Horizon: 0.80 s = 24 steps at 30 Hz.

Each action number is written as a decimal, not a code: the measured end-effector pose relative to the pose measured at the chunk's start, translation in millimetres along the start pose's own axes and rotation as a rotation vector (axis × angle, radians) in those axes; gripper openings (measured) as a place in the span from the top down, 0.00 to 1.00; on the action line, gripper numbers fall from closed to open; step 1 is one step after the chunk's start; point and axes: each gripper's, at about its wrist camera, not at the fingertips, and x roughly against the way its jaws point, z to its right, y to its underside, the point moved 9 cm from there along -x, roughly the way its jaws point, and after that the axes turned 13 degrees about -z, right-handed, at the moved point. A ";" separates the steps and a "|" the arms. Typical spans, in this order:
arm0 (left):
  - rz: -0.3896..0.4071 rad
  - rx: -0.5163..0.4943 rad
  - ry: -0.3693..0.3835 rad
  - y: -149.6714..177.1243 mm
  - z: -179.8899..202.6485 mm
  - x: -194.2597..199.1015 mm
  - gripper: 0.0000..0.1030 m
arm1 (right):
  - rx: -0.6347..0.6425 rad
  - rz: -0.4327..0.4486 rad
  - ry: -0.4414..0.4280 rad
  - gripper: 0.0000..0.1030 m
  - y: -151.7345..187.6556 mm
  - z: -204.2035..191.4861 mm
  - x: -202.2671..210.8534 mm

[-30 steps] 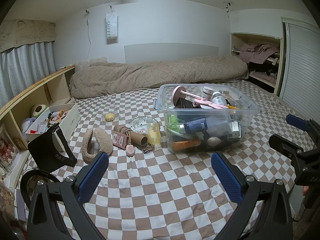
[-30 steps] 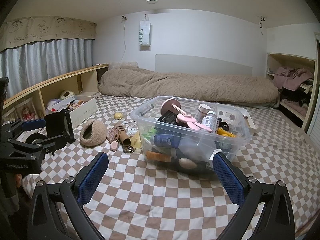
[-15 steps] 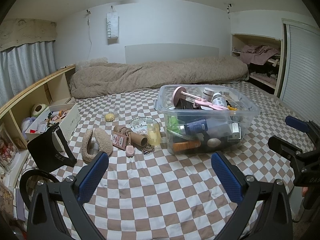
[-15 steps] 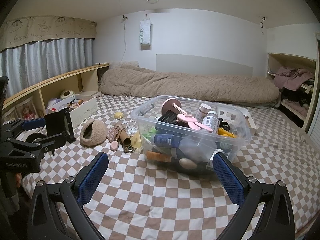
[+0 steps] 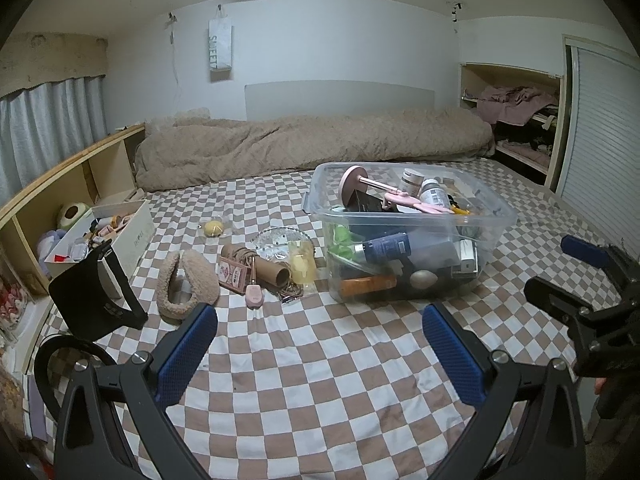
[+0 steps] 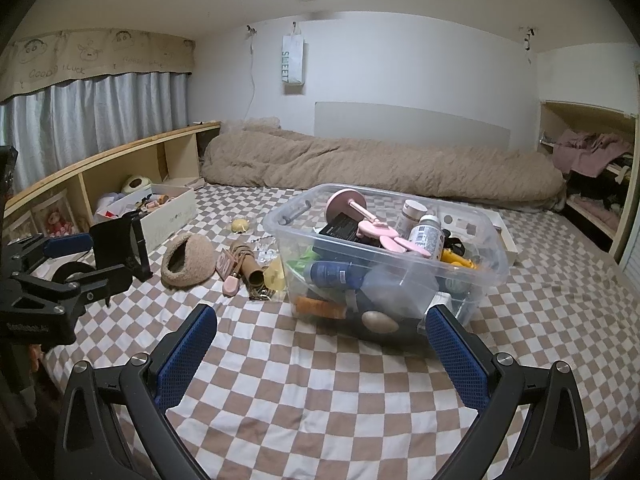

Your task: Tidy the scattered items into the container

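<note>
Both tongs gaping, empty: left tongs [image 5: 320, 354], right tongs [image 6: 321, 354]. Loose pile (fuzzy headband [image 5: 186, 282], cardboard tube [image 5: 256, 266]) on bed, left of clear bin [image 5: 408, 236]. Left tongs nearer; tube's long axis runs roughly crosswise.
</note>
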 end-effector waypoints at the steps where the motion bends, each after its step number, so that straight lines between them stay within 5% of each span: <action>1: -0.004 -0.001 0.000 0.3 0.0 -0.5 0.00 | -0.002 -0.004 -0.003 0.00 0.6 0.4 -1.9; 24: -0.087 -0.024 0.000 11.5 1.7 -24.4 0.00 | 0.015 -0.141 -0.094 0.00 33.0 -13.8 -65.3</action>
